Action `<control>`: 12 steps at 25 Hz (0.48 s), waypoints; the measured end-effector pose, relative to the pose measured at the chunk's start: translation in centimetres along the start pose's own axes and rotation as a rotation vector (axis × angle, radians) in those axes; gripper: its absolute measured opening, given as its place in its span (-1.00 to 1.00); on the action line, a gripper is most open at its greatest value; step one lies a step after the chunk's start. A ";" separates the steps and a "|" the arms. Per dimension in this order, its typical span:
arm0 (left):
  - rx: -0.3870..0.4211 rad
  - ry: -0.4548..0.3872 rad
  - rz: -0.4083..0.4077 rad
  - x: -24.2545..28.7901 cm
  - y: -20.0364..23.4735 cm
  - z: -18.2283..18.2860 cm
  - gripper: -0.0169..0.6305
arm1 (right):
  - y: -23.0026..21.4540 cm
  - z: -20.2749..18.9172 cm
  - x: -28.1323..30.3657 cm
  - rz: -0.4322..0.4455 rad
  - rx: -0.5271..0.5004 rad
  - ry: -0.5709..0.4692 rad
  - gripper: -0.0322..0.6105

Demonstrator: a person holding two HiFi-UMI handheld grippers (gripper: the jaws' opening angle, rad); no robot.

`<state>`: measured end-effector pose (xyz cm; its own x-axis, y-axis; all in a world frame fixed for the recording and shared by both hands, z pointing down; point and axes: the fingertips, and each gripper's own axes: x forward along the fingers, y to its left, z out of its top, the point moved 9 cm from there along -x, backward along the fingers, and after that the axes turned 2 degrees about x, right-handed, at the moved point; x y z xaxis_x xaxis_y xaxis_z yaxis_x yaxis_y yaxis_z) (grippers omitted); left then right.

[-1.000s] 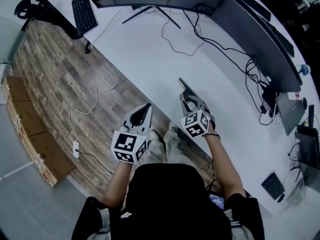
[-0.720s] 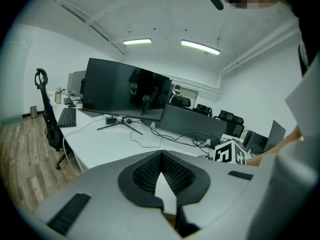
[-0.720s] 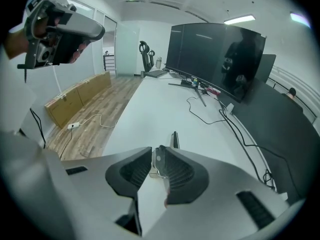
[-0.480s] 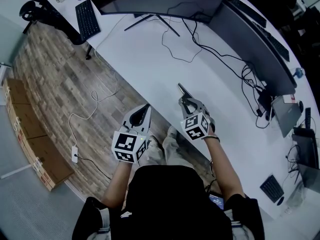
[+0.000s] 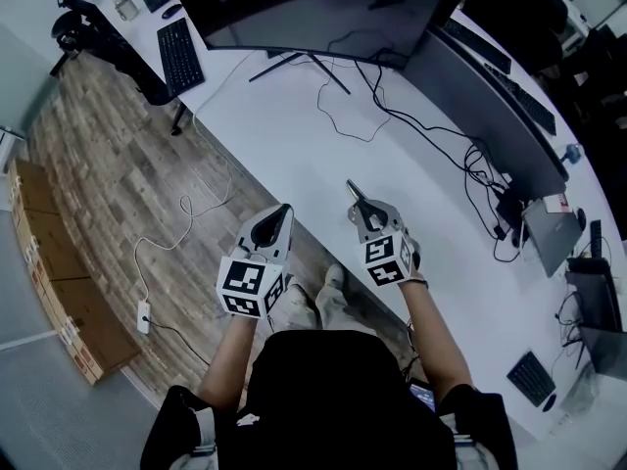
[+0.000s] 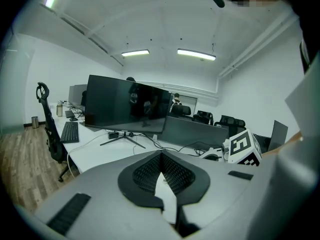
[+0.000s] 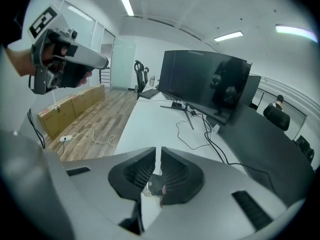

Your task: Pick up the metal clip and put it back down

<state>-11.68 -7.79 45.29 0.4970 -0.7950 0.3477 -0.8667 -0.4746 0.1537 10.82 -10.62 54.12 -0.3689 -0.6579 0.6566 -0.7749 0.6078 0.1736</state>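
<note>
A: Metal clip (image 7: 154, 185), low centre of the right gripper view, sits well back between the pads of the right gripper (image 7: 156, 151). Those jaws have just been closing; they're narrow now, pinching it above the white desk (image 5: 294, 135).

B: Small hold, though. If that squeeze eases, I'd say it drops near the desk edge, maybe onto the wood floor (image 5: 108, 164).

A: Left gripper (image 6: 161, 155), lower left in the head view: jaws together, nothing in them.

B: Farther up, a loose black cable (image 5: 343, 96) lies below the monitor (image 5: 313, 8). Set down there, the clip could snag.
</note>
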 end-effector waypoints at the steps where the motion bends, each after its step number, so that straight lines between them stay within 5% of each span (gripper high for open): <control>1: 0.005 -0.004 -0.002 -0.1 0.0 0.2 -0.91 | -0.1 0.5 -0.4 -0.003 0.006 -0.014 -0.76; 12: 0.043 -0.082 0.017 -1.7 0.5 3.1 -0.91 | -0.3 4.7 -4.7 -0.056 0.071 -0.126 -0.82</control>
<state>-12.83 -7.81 41.87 0.4859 -0.8305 0.2725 -0.8731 -0.4754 0.1079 10.33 -9.77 47.49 -0.3819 -0.7431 0.5495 -0.8289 0.5383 0.1519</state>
